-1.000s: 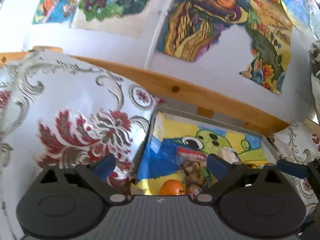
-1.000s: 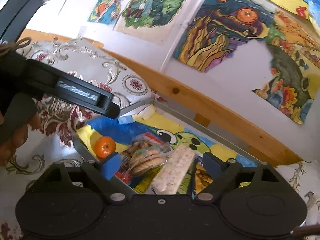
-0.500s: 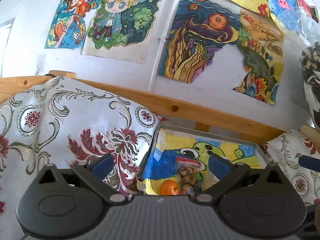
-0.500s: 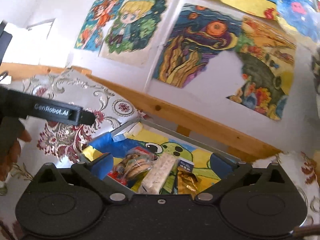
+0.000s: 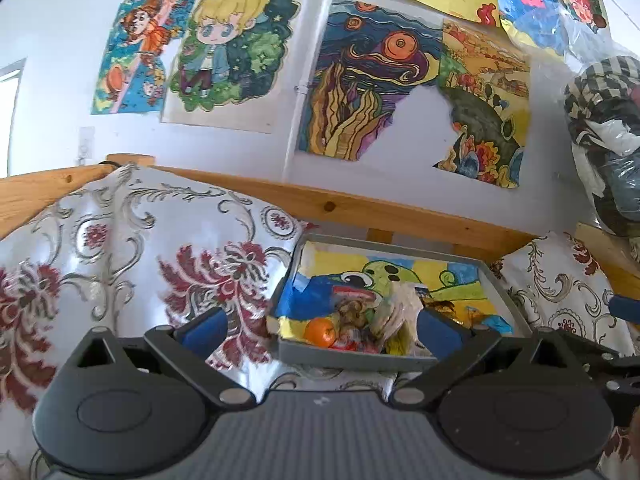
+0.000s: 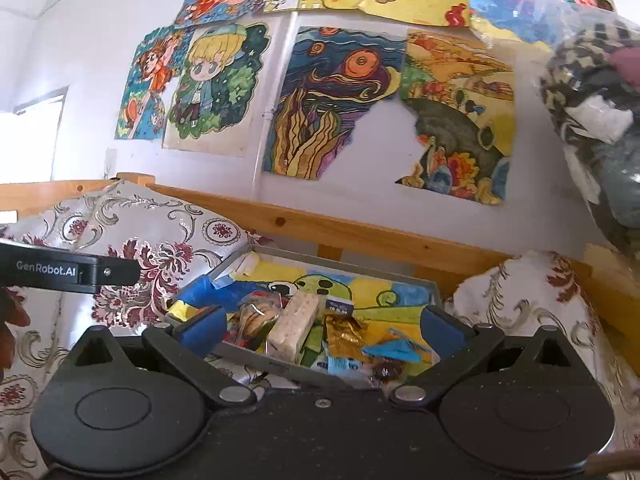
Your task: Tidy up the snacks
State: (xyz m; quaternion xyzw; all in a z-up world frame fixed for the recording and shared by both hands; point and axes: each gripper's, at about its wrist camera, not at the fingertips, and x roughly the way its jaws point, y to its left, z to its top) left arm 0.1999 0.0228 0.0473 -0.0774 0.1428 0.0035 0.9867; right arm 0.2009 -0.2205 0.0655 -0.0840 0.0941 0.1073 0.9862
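Note:
A grey tray point(image 5: 352, 358) lined with a cartoon drawing lies on a patterned cloth. An orange point(image 5: 320, 331), a bag of biscuits point(image 5: 352, 312) and a pale rice cracker pack point(image 5: 400, 308) sit at its near edge. My left gripper point(image 5: 320, 330) hangs open in front of the tray with nothing between its fingers. From the right wrist the same tray point(image 6: 276, 366) holds the biscuit bag point(image 6: 256, 316), the rice cracker bar point(image 6: 294, 326), a gold wrapper point(image 6: 344, 334) and blue packets point(image 6: 392, 350). My right gripper point(image 6: 320, 330) is open and empty, short of the tray.
A floral cushion point(image 5: 140, 264) leans left of the tray, another cushion point(image 6: 528, 300) at the right. A wooden rail point(image 5: 380, 212) and a wall with paintings point(image 5: 368, 80) stand behind. A bag of clothes point(image 5: 612, 140) hangs at the right. The left gripper's arm point(image 6: 68, 272) crosses the right wrist view.
Both grippers have drawn back and tilted up from the tray. The tray looks smaller and farther, and more of the wall shows. Both stay open.

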